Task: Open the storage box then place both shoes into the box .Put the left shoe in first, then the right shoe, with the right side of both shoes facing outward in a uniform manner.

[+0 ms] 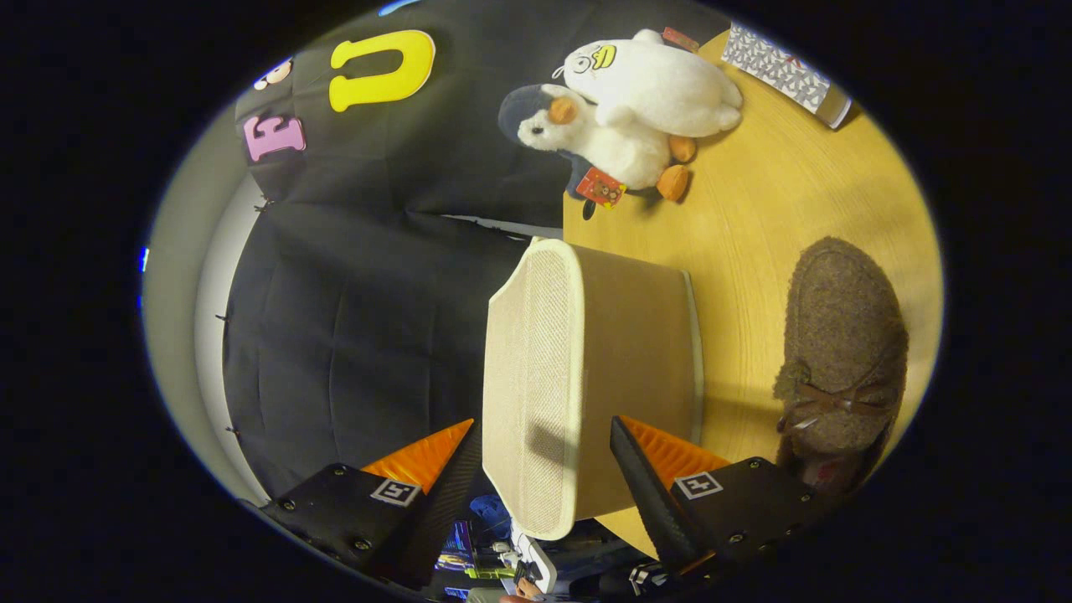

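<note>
Camera rolled sideways. Tongs (544, 440) apart, fingers straddling the near end of the storage box (586, 377); no visible pressing on it. Box is beige, mesh-textured lid face toward 9 o'clock, sitting on the wooden worktop (754, 218), lid looks closed. Brown fuzzy shoe (842, 352) with a small bow at 3 o'clock from the box, apart from it, beside the right finger. Two white plush ducks (636, 109) at 12 o'clock beyond the box. Patterned box (783, 71) at 1 o'clock, farther back.
</note>
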